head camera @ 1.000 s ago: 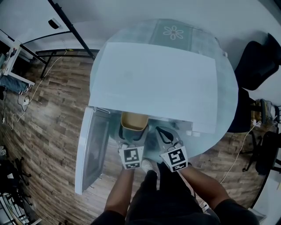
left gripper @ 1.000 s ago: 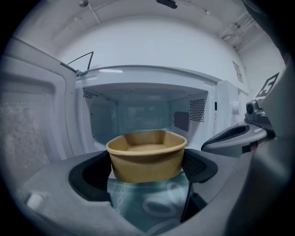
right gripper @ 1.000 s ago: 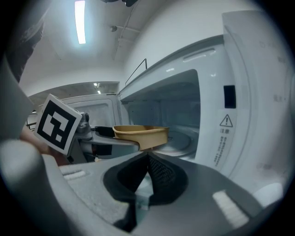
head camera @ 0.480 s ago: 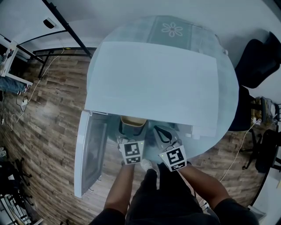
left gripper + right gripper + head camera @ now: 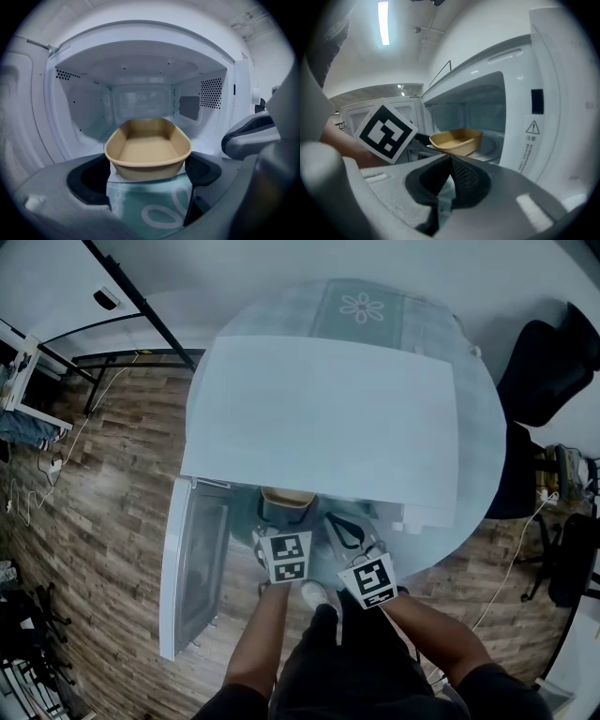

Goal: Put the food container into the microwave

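A tan, empty food container (image 5: 288,495) pokes out from under the top of the white microwave (image 5: 328,409) in the head view. My left gripper (image 5: 285,514) is shut on its near end. In the left gripper view the food container (image 5: 147,150) hangs at the mouth of the microwave cavity (image 5: 140,98), with a dark pad on each side of it. My right gripper (image 5: 349,532) is just to the right, shut and holding nothing. The right gripper view has the food container (image 5: 457,140) at the cavity's threshold, and that gripper's own pads (image 5: 461,180) pressed together.
The microwave door (image 5: 197,559) stands open to the left. The microwave sits on a round table (image 5: 473,484) with a teal patterned cloth (image 5: 150,211). A black chair (image 5: 548,362) stands to the right. A black desk frame (image 5: 141,306) and wooden floor (image 5: 103,521) lie to the left.
My left gripper has carried the food container forward toward the cavity, so less of it shows from above. The right gripper has barely moved.
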The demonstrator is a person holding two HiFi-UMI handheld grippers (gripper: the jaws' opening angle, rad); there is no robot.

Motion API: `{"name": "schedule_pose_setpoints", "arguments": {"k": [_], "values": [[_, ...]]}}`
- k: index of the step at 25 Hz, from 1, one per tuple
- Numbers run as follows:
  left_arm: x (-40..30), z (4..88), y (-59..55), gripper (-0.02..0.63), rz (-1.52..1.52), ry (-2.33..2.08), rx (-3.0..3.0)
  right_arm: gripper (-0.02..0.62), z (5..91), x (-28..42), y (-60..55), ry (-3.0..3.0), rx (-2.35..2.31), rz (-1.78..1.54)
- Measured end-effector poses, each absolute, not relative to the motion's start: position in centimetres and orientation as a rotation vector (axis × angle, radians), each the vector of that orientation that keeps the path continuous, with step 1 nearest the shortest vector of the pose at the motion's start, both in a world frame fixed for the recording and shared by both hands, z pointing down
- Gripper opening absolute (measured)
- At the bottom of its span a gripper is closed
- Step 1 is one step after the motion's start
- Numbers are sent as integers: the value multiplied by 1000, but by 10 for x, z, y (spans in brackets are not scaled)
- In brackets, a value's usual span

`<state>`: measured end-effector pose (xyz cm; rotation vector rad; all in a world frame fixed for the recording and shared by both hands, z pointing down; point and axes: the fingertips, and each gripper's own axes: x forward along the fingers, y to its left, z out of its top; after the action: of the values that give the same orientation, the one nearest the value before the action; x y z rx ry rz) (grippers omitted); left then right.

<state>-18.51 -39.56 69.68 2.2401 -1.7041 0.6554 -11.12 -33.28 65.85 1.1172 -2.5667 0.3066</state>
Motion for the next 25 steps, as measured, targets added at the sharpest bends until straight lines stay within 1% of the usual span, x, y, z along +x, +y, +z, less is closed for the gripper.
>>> {"name": "schedule_pose_setpoints", "arguments": {"k": [11, 15, 25], "values": [[-177, 704, -400, 494, 714, -1688, 2199, 2, 655, -98, -329, -2559, 1152, 319], [-179, 703, -396, 499, 685, -1697, 2181, 2, 654, -97, -330, -2559, 1156, 314], [-189, 692, -353, 499, 644, -1721, 2188, 2, 648, -101, -317, -2560, 1173, 327]]}}
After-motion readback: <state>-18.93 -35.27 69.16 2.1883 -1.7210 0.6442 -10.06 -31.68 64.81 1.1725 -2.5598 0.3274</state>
